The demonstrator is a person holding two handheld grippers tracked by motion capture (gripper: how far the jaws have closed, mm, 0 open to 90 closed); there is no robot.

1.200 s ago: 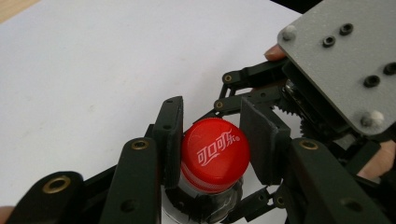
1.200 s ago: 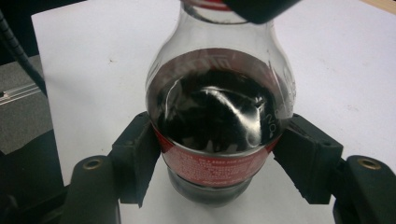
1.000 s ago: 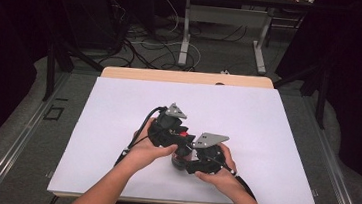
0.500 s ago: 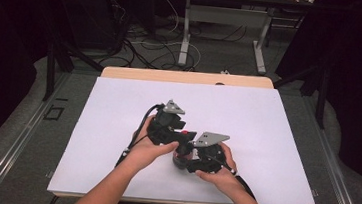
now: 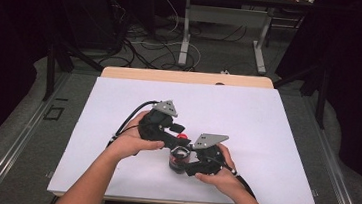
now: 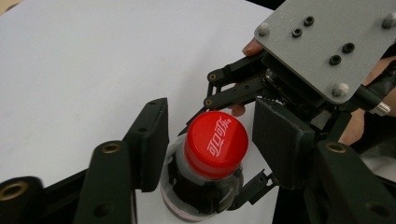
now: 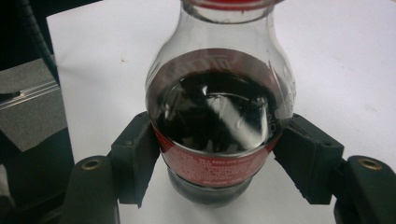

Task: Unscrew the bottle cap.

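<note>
Looking down from the high view, we count two grippers and one bottle (image 5: 179, 158) on the white table (image 5: 275, 141). Left gripper (image 5: 175, 134) and right gripper (image 5: 188, 164) meet at it, near the front edge.

Left gripper view: left fingers (image 6: 150, 140) sit either side of the one red cap (image 6: 215, 143), apart from it, having just been closing slightly.

Right gripper view: right fingers (image 7: 137, 156) clamp the bottle's labelled body, bottle upright.
</note>
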